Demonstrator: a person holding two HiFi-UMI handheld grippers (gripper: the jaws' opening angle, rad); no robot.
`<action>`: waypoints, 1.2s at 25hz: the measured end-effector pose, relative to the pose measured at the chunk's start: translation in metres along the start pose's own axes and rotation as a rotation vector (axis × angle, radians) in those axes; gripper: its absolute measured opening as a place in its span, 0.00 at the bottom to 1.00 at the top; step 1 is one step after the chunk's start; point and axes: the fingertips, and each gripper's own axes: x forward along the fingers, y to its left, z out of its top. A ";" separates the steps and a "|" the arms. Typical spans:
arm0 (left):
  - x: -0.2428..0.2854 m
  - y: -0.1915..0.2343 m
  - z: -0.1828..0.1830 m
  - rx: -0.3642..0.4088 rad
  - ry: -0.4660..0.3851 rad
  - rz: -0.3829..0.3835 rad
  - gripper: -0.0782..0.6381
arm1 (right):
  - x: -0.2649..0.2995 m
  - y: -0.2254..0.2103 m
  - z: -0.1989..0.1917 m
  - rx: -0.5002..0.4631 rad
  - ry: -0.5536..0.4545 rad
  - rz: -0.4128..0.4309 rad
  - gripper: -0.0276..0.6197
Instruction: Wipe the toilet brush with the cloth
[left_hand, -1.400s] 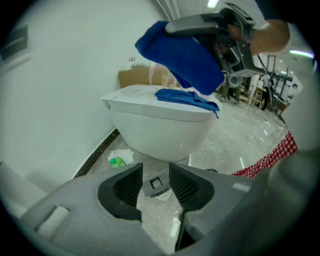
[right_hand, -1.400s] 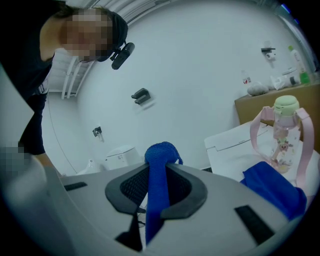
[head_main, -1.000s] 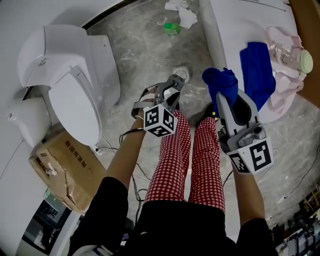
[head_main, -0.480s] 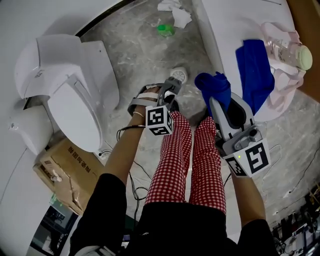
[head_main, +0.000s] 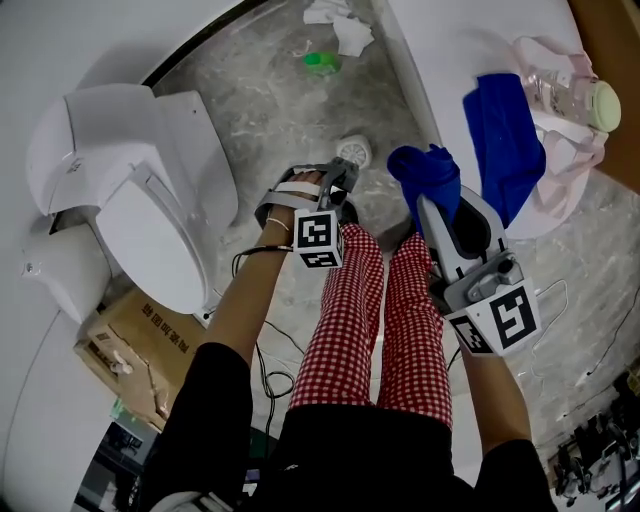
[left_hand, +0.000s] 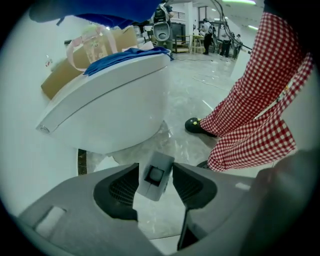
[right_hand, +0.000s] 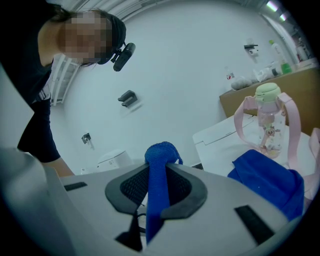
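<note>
The toilet brush (left_hand: 156, 178) seemed to be the pale grey, square-sided plastic piece with a dark socket and a rounded knob, low in the middle of the left gripper view against the marbled grey floor (head_main: 280, 100). It looked light, rigid and slick, best taken across its flat sides. The left gripper (left_hand: 155, 166) had just been opening, its jaws straddling that piece without touching. The soft, limp blue cloth (right_hand: 160, 151) was pinched in the closed right gripper (right_hand: 159, 170). Further right in the head view lay a second blue cloth (head_main: 503, 140) and a clear bottle (head_main: 572, 92). A glossy white toilet (head_main: 130, 190) sat at the left.
</note>
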 end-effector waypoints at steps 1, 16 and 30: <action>0.002 0.000 -0.001 0.019 0.005 -0.007 0.38 | 0.000 -0.001 0.000 0.001 0.000 -0.003 0.14; 0.025 -0.006 -0.005 0.149 0.057 -0.088 0.40 | -0.004 -0.015 -0.001 0.039 -0.013 -0.057 0.14; 0.048 -0.012 -0.001 0.160 0.066 -0.143 0.40 | -0.010 -0.031 -0.004 0.072 -0.015 -0.103 0.14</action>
